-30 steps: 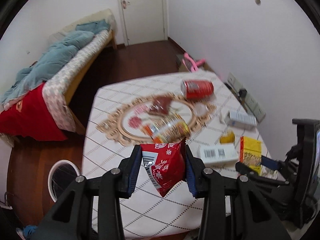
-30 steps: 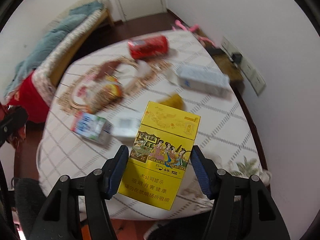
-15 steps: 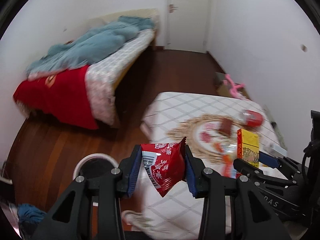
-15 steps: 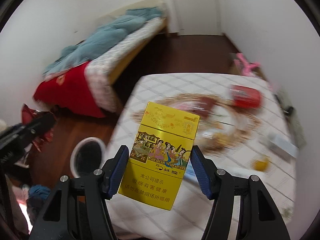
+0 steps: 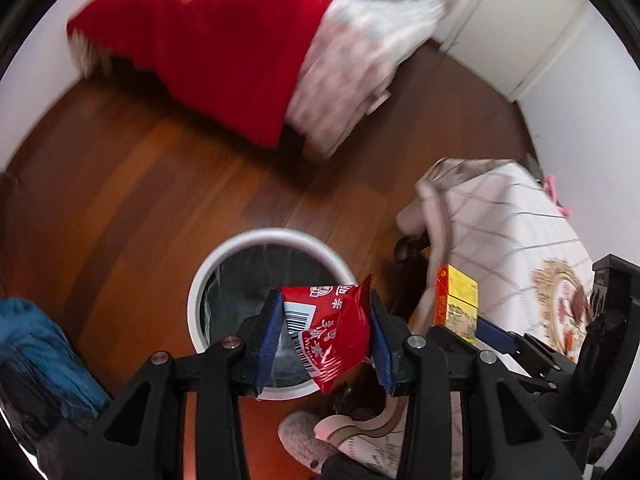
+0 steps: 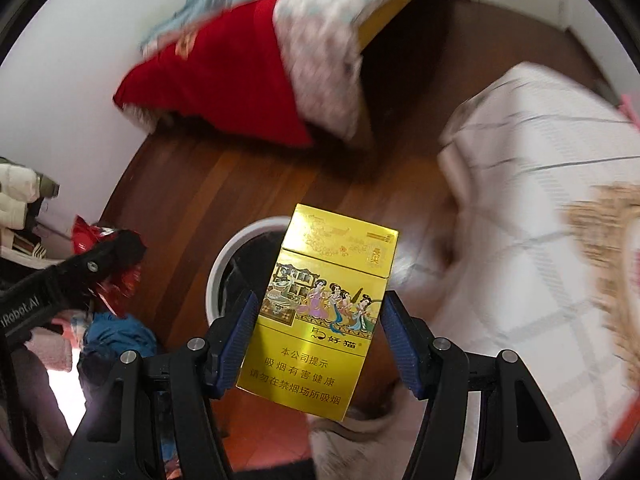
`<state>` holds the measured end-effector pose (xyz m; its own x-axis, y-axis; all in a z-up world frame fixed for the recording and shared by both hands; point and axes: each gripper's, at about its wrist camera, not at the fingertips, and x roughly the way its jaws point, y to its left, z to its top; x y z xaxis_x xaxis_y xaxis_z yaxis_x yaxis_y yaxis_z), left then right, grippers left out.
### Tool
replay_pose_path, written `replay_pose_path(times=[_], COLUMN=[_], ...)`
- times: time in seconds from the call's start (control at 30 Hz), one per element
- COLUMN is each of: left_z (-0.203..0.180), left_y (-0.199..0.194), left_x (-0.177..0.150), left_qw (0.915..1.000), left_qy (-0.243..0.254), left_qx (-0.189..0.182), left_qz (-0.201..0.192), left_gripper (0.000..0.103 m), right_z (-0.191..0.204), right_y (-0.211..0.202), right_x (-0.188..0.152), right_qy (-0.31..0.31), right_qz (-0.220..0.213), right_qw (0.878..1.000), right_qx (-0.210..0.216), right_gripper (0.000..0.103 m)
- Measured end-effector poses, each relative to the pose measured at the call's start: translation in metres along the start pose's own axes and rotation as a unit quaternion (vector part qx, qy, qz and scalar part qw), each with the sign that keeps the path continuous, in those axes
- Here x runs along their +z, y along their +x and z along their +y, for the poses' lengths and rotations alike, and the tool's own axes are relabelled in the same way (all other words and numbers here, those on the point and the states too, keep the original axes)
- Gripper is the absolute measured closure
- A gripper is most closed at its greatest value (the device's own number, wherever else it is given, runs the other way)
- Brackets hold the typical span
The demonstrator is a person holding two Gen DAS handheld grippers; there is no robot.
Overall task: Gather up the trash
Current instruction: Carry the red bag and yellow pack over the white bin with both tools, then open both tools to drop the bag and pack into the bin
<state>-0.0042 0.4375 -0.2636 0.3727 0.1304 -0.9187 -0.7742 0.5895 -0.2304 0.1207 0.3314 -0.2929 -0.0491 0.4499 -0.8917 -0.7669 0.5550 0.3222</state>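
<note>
My left gripper [image 5: 324,332] is shut on a red snack wrapper [image 5: 328,332] and holds it over the near rim of a round white trash bin [image 5: 224,256] with a dark liner on the wooden floor. My right gripper [image 6: 320,340] is shut on a yellow cigarette box [image 6: 320,320], held above and just right of the same bin [image 6: 224,264]. The box also shows in the left wrist view [image 5: 456,304], to the right of the wrapper. The left gripper with the wrapper [image 6: 100,256] shows at the left of the right wrist view.
A table with a white checked cloth [image 5: 512,224] stands right of the bin. A bed with a red cover [image 5: 224,44] lies beyond. Blue cloth [image 5: 36,340] lies on the floor at left. A slippered foot [image 5: 340,436] is below the gripper.
Both grippers have swung left, away from the table and down toward the floor. The bin is now directly under the wrapper and close behind the box. Both grips are unchanged.
</note>
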Motion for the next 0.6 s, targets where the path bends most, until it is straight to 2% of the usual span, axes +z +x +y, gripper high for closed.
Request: replay_pose_path(times=[0.1,0.13,0.17,0.2,0.23,0.27,0.33,0.4,0.43,0.5,0.6], left_z=[0.019,0.024,0.028,0.032,0.038,0.043,0.052,0.061,0.064,0.067,0.069], left_y=[0.028,0.036,0.042,0.046,0.049,0.05,0.051,0.049,0.048,0.049,0.044], left_x=[0.005,0.006,0.006,0.005,0.006,0.006,0.002,-0.003,-0.006,-0.009,-0.017], left_qw=[0.9996,0.9994,0.9992,0.999,0.9988,0.9985,0.9974,0.9964,0.9958,0.9947,0.9927], left_qy=[-0.014,-0.017,-0.018,-0.019,-0.024,-0.03,-0.039,-0.048,-0.049,-0.051,-0.051], left_qx=[0.007,0.011,0.02,0.027,0.03,0.035,0.052,0.064,0.072,0.086,0.108], left_qz=[0.022,0.027,0.03,0.031,0.03,0.029,0.032,0.028,0.027,0.026,0.017], left_gripper=[0.064,0.058,0.048,0.044,0.033,0.017,0.0,0.0,0.0,0.0,0.0], right_z=[0.009,0.014,0.016,0.016,0.02,0.02,0.023,0.025,0.028,0.024,0.023], right_y=[0.045,0.063,0.074,0.083,0.097,0.103,0.12,0.132,0.138,0.14,0.138], right_x=[0.009,0.012,0.012,0.013,0.014,0.015,0.017,0.02,0.021,0.023,0.023], right_qy=[-0.001,-0.006,-0.008,-0.009,-0.014,-0.016,-0.022,-0.024,-0.027,-0.035,-0.048], right_qz=[0.033,0.047,0.056,0.063,0.075,0.08,0.093,0.099,0.105,0.108,0.106], right_qw=[0.999,0.999,0.998,0.998,0.997,0.997,0.995,0.995,0.994,0.994,0.993], right_qx=[0.01,0.011,0.014,0.015,0.015,0.017,0.019,0.02,0.021,0.002,-0.012], right_gripper=[0.039,0.039,0.039,0.039,0.039,0.039,0.038,0.035,0.02,0.0,0.0])
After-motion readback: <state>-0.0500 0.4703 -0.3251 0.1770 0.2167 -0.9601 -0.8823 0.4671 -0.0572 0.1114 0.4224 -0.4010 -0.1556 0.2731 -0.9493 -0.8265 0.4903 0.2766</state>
